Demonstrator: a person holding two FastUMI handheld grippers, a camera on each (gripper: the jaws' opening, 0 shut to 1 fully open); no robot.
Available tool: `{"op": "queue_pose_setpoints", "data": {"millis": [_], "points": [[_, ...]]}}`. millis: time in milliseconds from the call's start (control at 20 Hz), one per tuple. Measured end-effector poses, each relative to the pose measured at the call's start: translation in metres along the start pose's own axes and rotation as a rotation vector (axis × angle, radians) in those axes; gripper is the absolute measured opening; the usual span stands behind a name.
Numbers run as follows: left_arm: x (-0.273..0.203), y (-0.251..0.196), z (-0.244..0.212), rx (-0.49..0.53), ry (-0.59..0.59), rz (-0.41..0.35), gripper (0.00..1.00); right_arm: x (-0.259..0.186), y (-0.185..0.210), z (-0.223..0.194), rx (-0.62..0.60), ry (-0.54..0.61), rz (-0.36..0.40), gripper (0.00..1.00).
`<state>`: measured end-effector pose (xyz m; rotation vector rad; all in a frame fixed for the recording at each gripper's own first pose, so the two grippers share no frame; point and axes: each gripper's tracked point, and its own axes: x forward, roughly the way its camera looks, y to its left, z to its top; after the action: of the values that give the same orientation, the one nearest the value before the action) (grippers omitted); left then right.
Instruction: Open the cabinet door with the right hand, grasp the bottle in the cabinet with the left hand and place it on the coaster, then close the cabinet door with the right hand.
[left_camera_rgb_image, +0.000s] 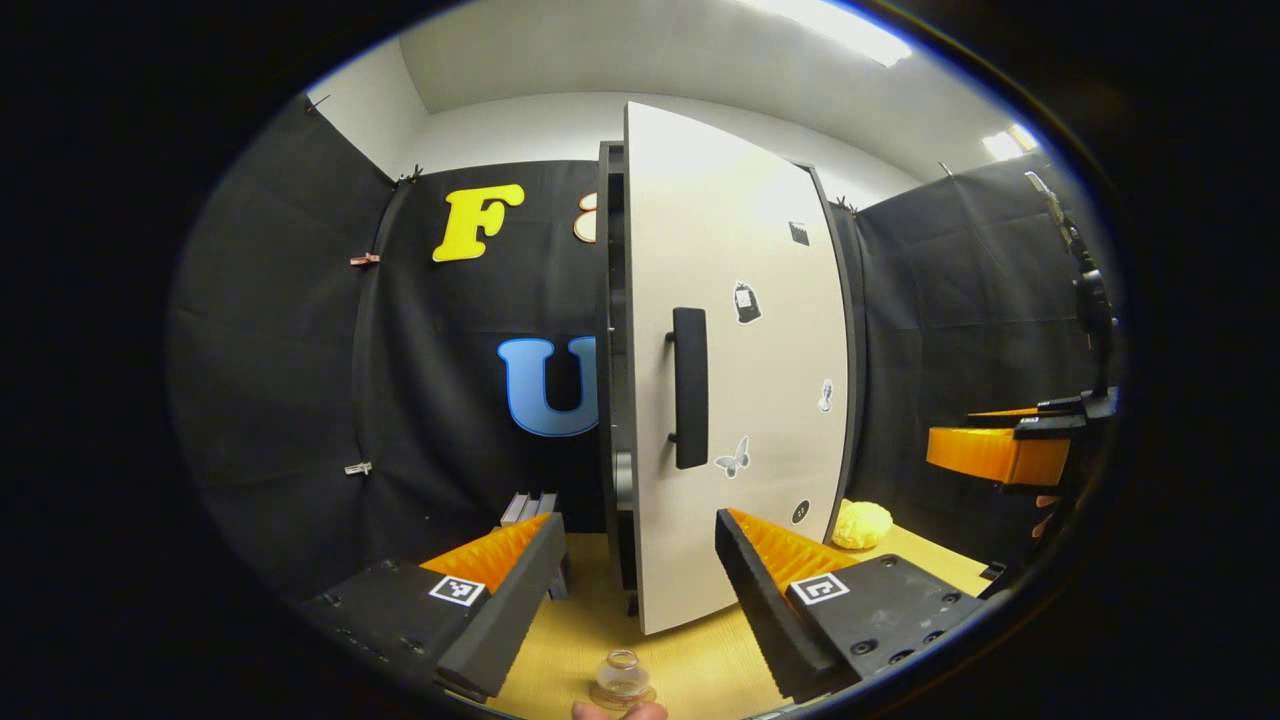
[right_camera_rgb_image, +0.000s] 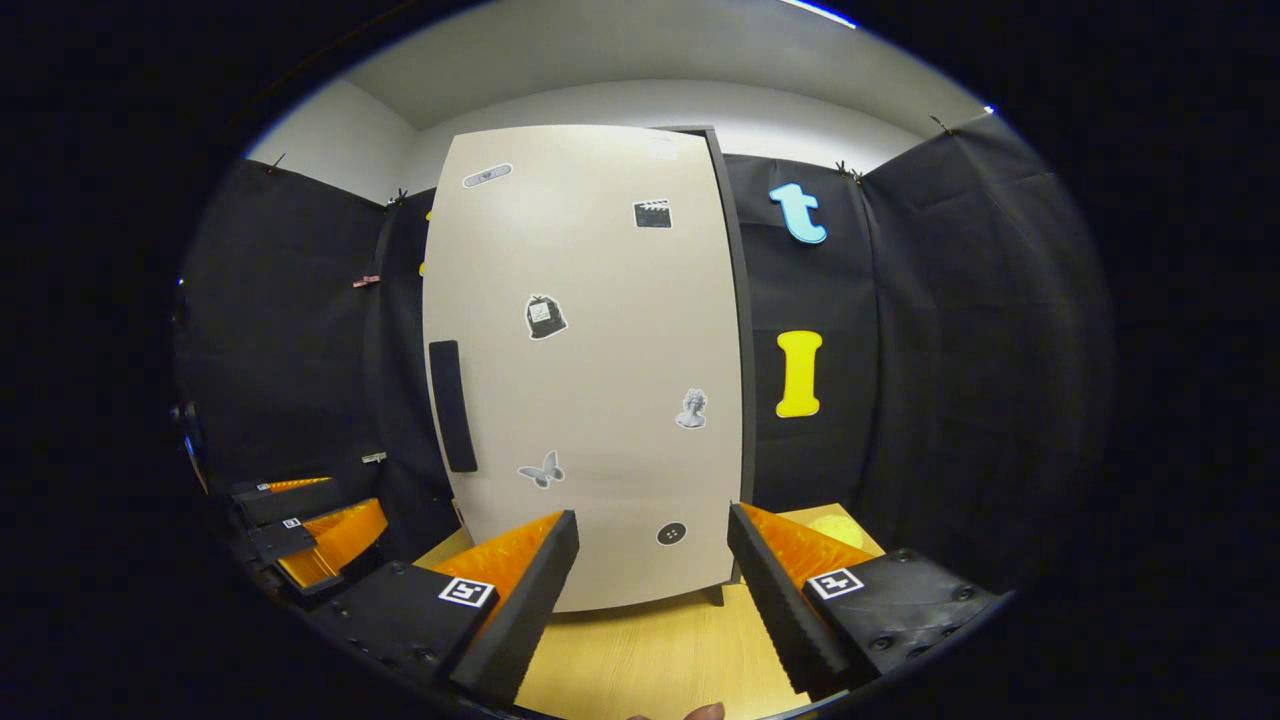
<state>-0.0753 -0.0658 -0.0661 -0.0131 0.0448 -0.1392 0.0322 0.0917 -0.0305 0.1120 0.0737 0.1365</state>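
Cabinet door (left_camera_rgb_image: 735, 370) stands partly swung out in the left gripper view, its pale face turned edge-on toward the camera, with the dark vertical handle (left_camera_rgb_image: 690, 388) near its leading edge and the dark cabinet body (left_camera_rgb_image: 612, 340) showing as a narrow strip behind it. Small stickers dot the door, among them a butterfly sticker (left_camera_rgb_image: 733, 457) below the handle. The left tool (left_camera_rgb_image: 632, 590) hangs low above the wooden bench (left_camera_rgb_image: 690, 670), its two fingers spread wide and gripping nothing. Between those fingers, at the near edge of the bench, stands the small clear bottle (left_camera_rgb_image: 621, 677) with its open mouth upward, on what looks like a thin round coaster (left_camera_rgb_image: 622, 697), though the base is too close to the edge of view to tell for certain. A yellow lumpy object (left_camera_rgb_image: 862, 524) lies on the bench toward the far right corner, just past the door's hinged side. In the right gripper view the door faces the camera nearly flat, and whether it is fully closed cannot be told from there. The right tool (right_camera_rgb_image: 652, 590) is held in front of the door's lower edge, fingers spread apart, touching nothing; the left tool appears at that view's lower left.
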Motion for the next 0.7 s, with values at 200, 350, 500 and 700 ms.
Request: {"op": "queue_pose_setpoints", "data": {"millis": [200, 350, 500, 700], "points": [[0.003, -0.008, 0.006, 0.003, -0.01, -0.007, 0.95, -0.003, -0.013, 0.0, -0.023, -0.007, -0.035, 0.98], [0.005, -0.014, 0.011, 0.006, -0.015, -0.014, 0.95, -0.005, -0.021, 0.001, -0.043, -0.018, -0.056, 0.98], [0.006, -0.018, 0.017, 0.011, -0.024, -0.016, 0.95, -0.008, -0.026, -0.001, -0.051, -0.016, -0.067, 0.98], [0.006, -0.021, 0.02, 0.009, -0.026, -0.009, 0.95, -0.011, -0.03, -0.001, -0.041, -0.017, -0.079, 0.98]]}}
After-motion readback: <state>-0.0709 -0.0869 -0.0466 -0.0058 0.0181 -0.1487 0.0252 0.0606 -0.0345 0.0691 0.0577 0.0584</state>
